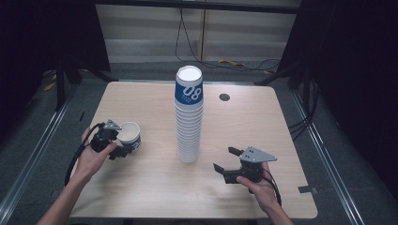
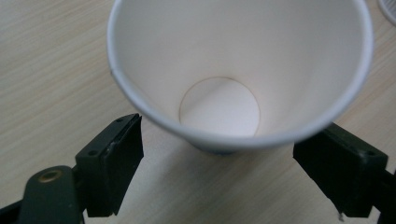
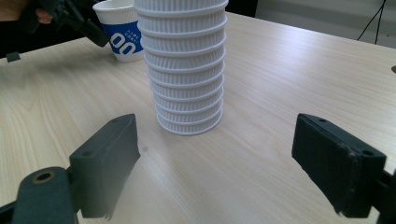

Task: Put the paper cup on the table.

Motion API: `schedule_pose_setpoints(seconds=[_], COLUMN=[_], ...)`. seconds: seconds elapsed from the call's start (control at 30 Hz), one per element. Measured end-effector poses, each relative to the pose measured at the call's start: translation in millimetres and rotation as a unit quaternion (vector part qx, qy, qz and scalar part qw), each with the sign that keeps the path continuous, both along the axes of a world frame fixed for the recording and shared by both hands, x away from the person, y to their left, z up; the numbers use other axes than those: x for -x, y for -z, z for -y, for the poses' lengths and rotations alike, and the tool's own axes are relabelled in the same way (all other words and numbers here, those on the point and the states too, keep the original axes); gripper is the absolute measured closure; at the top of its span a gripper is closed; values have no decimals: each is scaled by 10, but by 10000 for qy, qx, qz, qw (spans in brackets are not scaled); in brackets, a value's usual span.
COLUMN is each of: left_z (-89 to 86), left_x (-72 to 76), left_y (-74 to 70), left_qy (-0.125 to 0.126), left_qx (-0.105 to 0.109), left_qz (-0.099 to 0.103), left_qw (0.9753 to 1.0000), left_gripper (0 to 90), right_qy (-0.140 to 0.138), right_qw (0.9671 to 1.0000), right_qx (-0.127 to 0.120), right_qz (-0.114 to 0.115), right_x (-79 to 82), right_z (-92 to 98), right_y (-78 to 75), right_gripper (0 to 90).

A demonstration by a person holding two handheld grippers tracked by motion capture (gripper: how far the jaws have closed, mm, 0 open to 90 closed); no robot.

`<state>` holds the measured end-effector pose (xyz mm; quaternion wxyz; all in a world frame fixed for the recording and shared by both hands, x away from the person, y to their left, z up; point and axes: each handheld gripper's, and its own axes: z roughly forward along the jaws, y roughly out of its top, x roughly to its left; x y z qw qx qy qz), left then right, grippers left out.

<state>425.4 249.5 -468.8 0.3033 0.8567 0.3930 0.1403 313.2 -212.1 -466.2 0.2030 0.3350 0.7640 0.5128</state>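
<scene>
A tall stack of white ribbed paper cups [image 1: 189,117], its top cup banded blue, stands at the table's centre. To its left a single white-and-blue cup [image 1: 130,136] stands upright on the table. My left gripper [image 1: 123,143] is open, one jaw on each side of this cup's lower body; whether they touch it I cannot tell. In the left gripper view I look down into the empty cup [image 2: 233,60] between the jaws [image 2: 219,149]. My right gripper [image 1: 224,158] is open and empty, right of the stack's base [image 3: 187,70], which lies ahead of its jaws [image 3: 215,140].
The wooden table [image 1: 141,192] has a round cable hole [image 1: 224,97] at the back right. Dark curtains and floor cables [image 1: 225,61] lie beyond the far edge. In the right gripper view the single cup [image 3: 122,35] and the left gripper [image 3: 84,23] show at the far left.
</scene>
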Motion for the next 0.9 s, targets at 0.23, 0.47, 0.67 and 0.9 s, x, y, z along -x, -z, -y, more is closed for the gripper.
schedule_pose_setpoints(seconds=[0.23,0.47,0.67,0.9], left_z=[-93,-75,41,331], left_x=[171,396,617,831], left_y=[8,-11,-92,-78], left_qy=[-73,-71,146,483], left_qx=[126,535,719,783], left_qz=[297,366,568,661], left_qw=[9995,9979,9957,9936], left_gripper=[160,159,161,162], right_qy=[28,26,155,249], right_qw=[10000,10000,9993,9987], right_qx=[-20,-75,-341,-432], right_qz=[-5,18,57,67], right_x=[9,10,16,34], right_z=[4,0,11,22], right_y=[-7,-4,13,9], right_gripper=[148,148,148,142])
